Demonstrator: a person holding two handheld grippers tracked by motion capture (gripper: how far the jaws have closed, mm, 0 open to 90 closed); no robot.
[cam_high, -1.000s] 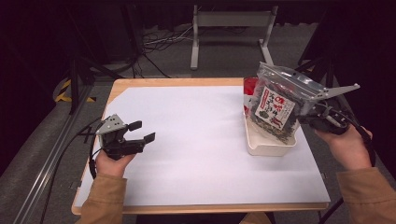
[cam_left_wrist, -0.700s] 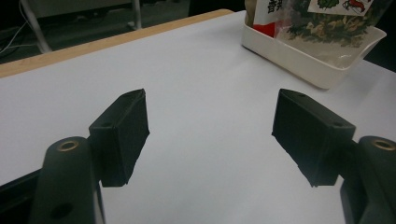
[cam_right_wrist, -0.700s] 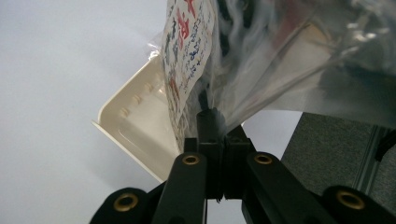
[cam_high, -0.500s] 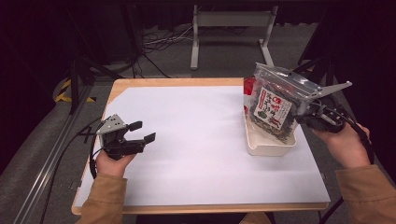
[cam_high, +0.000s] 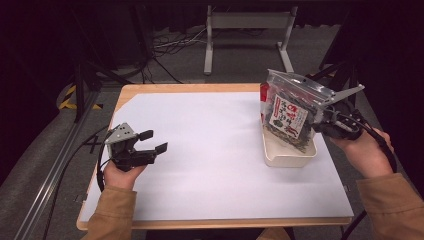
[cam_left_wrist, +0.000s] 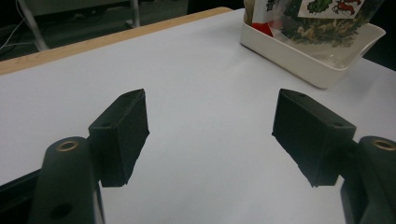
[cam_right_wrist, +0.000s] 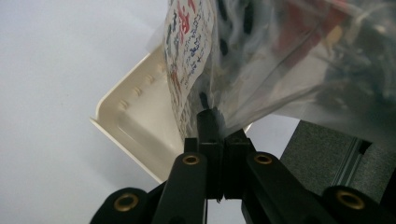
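A clear plastic snack bag (cam_high: 290, 112) with a white and red label and dark contents hangs tilted over a white tray (cam_high: 290, 152) at the table's right side. My right gripper (cam_high: 320, 119) is shut on the bag's edge; in the right gripper view the jaws pinch the bag (cam_right_wrist: 261, 60) above the tray (cam_right_wrist: 135, 126). My left gripper (cam_high: 152, 141) rests low at the table's left, open, with nothing between its fingers (cam_left_wrist: 123, 130). The left gripper view shows the tray (cam_left_wrist: 313, 60) and the bag's lower part (cam_left_wrist: 322, 18) farther off.
A white sheet (cam_high: 210, 155) covers the wooden table (cam_high: 195, 88). A red packet (cam_high: 262, 102) stands at the tray's far end. A metal stand (cam_high: 245, 30) and cables lie on the floor beyond the table.
The right gripper and the bag have shifted slightly left and down toward the tray. The left gripper has stayed where it was.
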